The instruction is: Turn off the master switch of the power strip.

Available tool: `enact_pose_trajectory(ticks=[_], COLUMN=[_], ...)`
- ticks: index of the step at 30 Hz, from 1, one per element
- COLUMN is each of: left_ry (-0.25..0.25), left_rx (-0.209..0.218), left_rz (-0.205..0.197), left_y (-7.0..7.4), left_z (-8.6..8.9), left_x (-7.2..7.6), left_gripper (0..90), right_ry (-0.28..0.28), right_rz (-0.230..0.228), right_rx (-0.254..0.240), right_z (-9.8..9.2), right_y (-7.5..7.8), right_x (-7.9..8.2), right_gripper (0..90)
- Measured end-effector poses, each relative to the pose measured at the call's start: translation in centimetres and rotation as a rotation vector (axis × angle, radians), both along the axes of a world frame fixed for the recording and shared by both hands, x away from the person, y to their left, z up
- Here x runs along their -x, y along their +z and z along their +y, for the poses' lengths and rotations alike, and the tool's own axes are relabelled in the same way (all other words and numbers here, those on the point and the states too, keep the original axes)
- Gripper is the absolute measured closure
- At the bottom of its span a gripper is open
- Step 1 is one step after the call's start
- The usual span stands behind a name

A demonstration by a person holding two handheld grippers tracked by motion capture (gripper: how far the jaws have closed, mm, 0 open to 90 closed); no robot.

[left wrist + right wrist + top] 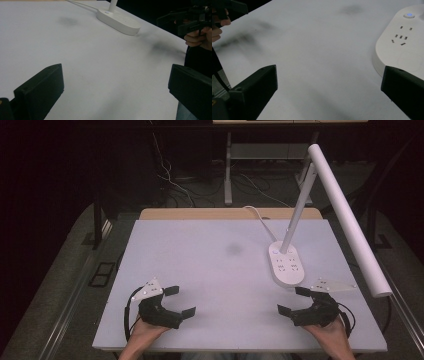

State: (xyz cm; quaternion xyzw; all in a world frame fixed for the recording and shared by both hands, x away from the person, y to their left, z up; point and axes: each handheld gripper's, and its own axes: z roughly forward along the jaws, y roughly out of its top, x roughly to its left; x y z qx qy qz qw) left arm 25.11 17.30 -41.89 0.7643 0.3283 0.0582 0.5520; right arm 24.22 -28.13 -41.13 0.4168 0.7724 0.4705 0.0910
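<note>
**Desk lamp: right side of worktop, nothing gripped yet**

Desk lamp point(320, 205) sits on the right half of the worktop point(210, 265), with its base point(286, 264) just far of your right gripper point(294, 301). The left gripper point(179, 301) is at the near left, well apart from it.

Fingers: both pairs are spread wide and hold nothing. In each gripper view there is bare worktop between them.

Layout:
- The base is an oval slab lying flat, long axis running near-far, slightly skewed. Its top carries socket slots and a lit button point(409, 15) at the far end.
- The stem point(299, 205) rises from the far end of the base, leaning up and to the right.
- The light bar point(350, 222) is a long white tube. Its long axis runs from far-centre to near-right, and its free end overhangs the worktop's right edge, above your right hand.
- The cord point(257, 215) leaves the base toward the far edge.

Handling, my read:
- Rigid plastic and smooth, so likely slippery under the fingers.
- The weight looks concentrated in the base. Stem and bar look light but give long leverage, so a push on the bar will probably tip or swing the whole lamp.
- Joints could be the fragile part.
- Best hold: low on the stem just above the base, or across the narrow width of the base. Avoid the bar's free end.
- Mind the cord: it could drag.
</note>
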Motion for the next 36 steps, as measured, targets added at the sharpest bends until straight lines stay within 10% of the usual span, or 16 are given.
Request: enact_pose_trajectory(ticks=[36], left_ry=[0.015], left_rx=[0.004], left_rz=[0.003], left_y=[-0.09], left_z=[0.24], left_x=[-0.05], left_gripper=[0.0], right_ry=[0.008], right_rz=[0.03], right_rx=[0.031], right_z=[-0.04], right_y=[0.43], right_x=[-0.06], right_gripper=[0.0])
